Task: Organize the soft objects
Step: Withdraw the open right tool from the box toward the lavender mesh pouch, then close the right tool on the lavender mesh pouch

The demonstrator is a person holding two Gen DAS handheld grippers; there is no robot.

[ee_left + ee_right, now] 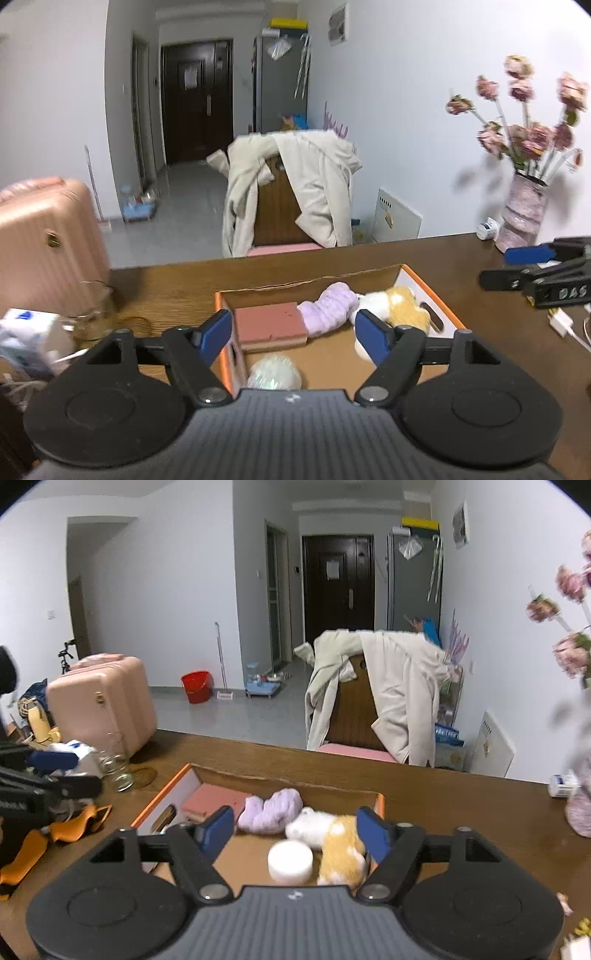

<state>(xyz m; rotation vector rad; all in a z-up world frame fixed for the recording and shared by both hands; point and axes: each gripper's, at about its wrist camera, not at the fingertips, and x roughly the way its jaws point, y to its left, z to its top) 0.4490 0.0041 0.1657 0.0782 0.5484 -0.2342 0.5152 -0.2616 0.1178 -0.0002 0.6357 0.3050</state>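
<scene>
An open cardboard box with orange rim [448, 314] [155, 801] sits on the brown table. Inside lie a pink sponge block [269, 323] [216, 797], a purple fuzzy item [330, 308] [273, 810], a white-and-orange plush toy [397, 304] [332, 838] and a pale round soft ball [275, 373] [290, 861]. My left gripper [295, 336] hovers open and empty over the box's near side. My right gripper [295, 829] is open and empty above the box, over the ball and plush. Each gripper shows in the other's view, the right one [517, 266] and the left one [62, 771].
A vase of pink flowers [524, 210] and a small white bottle [487, 229] stand at the table's far right. A glass jar [118, 764], a white-blue packet [26, 332] and an orange strap [55, 830] lie left. A chair with a coat [291, 192] and a pink suitcase [44, 236] stand beyond.
</scene>
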